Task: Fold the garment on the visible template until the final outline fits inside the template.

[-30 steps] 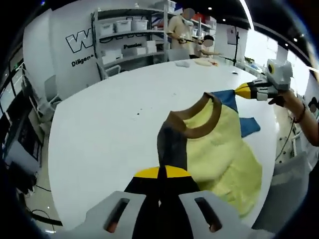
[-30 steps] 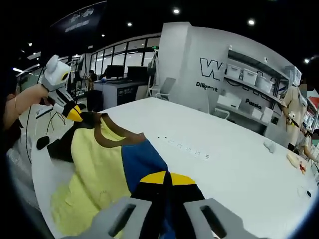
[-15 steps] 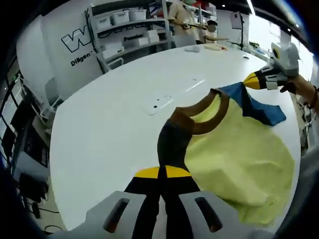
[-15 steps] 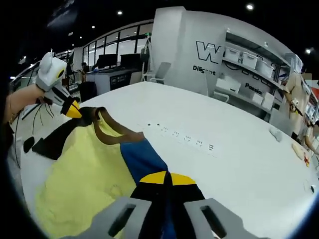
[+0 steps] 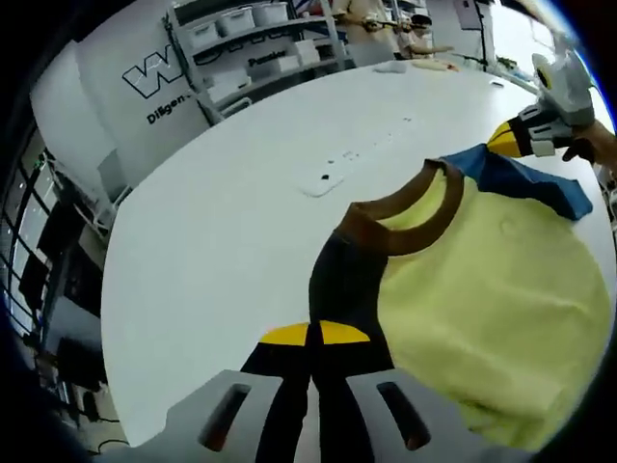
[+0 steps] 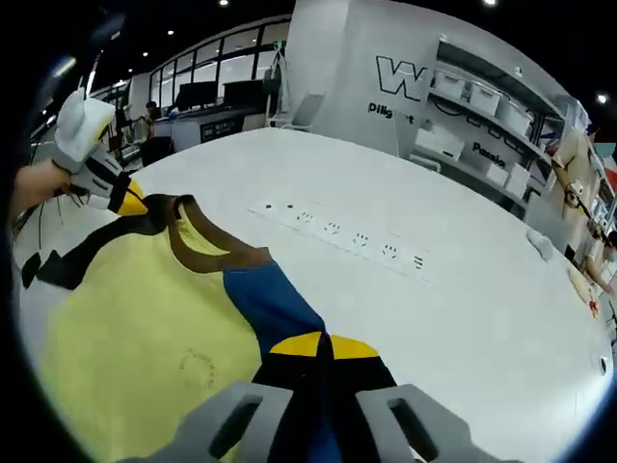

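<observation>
Now we have the garment (image 5: 482, 289) stretched flatter and lower over the desk (image 5: 222, 222) than a moment ago, nearer the power strip (image 6: 337, 231). Our left hand-held gripper (image 5: 310, 333) is clamped on its black shoulder and our right hand-held gripper (image 6: 318, 345) on the blue one, so we judge it ready to lay down; folding is not begun.

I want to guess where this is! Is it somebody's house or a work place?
Probably a work place, like a lab or workshop: a big white table, wall shelves with storage bins, and large lettering on the wall.
</observation>
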`<state>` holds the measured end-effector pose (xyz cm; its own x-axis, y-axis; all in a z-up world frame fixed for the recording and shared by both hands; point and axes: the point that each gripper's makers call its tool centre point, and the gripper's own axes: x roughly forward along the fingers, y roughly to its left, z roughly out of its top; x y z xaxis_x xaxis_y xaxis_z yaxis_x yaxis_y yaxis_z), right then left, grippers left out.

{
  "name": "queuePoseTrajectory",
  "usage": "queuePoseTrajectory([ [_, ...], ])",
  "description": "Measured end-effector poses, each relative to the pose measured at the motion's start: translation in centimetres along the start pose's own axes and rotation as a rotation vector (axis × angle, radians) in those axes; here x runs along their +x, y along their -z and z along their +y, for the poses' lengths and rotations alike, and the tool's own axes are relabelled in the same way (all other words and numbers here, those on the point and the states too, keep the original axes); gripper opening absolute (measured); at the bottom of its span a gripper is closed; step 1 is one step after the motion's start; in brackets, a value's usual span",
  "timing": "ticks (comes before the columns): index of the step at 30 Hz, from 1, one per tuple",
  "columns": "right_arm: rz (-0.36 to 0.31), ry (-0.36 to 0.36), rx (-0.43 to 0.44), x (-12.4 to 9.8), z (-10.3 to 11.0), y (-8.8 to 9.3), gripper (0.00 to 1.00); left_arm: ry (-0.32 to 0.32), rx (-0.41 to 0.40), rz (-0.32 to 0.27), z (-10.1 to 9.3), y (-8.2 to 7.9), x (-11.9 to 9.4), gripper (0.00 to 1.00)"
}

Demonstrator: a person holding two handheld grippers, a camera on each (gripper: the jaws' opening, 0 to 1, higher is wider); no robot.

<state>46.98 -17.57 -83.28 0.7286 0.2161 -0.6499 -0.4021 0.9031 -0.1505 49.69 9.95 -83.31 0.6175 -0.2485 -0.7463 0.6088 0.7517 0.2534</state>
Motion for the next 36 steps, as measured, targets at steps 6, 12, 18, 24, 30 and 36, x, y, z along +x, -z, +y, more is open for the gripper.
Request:
queuePoseTrajectory([
  [6,0.022,0.014,-0.005,1.3,-0.3,1.0,0.00,-0.025,0.051,0.001,-0.2,-0.1,1.1,0.00],
  [12,0.024,0.027,0.013,2.1,-0.6,1.4,0.00,-0.048,0.065,0.012,-0.4,0.4,2.2,0.01],
  [18,0.029,0.018,0.021,3.4,-1.0,1.9,0.00,-0.079,0.001,0.026,0.4,1.2,2.5,0.05],
  [24,0.001,-0.001,0.189,3.1,-1.6,1.7,0.05,-0.167,-0.034,0.001,1.8,1.0,0.5,0.29],
  [30,-0.054,-0.037,0.238,1.0,-0.5,-0.2,0.41,-0.107,-0.231,-0.043,1.3,1.4,-2.0,0.45],
  [36,-0.088,-0.107,0.253,-1.0,2.0,-0.8,0.60,-0.092,-0.213,-0.055,0.1,2.4,-4.6,0.54],
])
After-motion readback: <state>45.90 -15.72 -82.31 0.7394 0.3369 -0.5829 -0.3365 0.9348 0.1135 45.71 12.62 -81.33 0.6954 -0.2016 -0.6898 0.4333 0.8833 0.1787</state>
